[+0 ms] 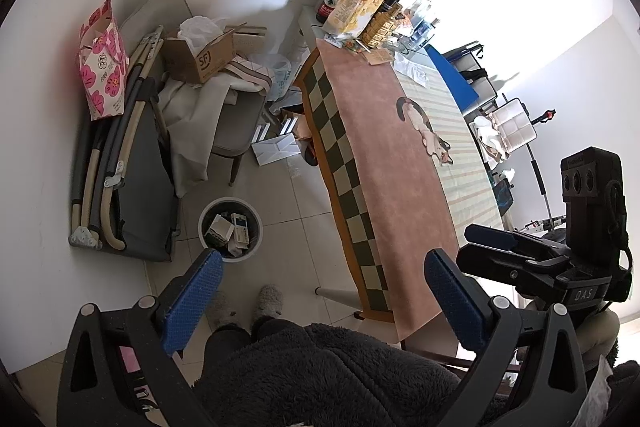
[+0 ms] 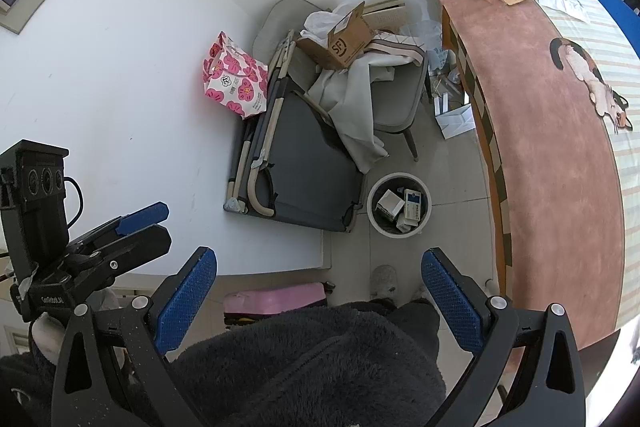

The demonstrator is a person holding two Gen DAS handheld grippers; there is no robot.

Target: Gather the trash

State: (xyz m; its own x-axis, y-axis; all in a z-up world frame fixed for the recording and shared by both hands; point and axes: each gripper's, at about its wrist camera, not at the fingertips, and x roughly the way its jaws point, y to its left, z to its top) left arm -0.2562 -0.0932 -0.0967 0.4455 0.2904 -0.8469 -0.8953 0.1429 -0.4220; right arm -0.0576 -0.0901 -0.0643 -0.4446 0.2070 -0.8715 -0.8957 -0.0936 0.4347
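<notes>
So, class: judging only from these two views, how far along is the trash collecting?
Done: the white bin already holds several small boxes. In hand: nothing; the left gripper and right gripper are open and empty. Left: wrappers and packets on the table at its far end.

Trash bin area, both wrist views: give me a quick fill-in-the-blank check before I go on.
1. The white trash bin stands on the ____ beside the table.
2. The bin holds small ____.
3. Both the left gripper and the right gripper are ____ and hold nothing.
4. The flowered bag leaning on the wall is pink and ____.

Missing: floor; boxes; open; white
</notes>
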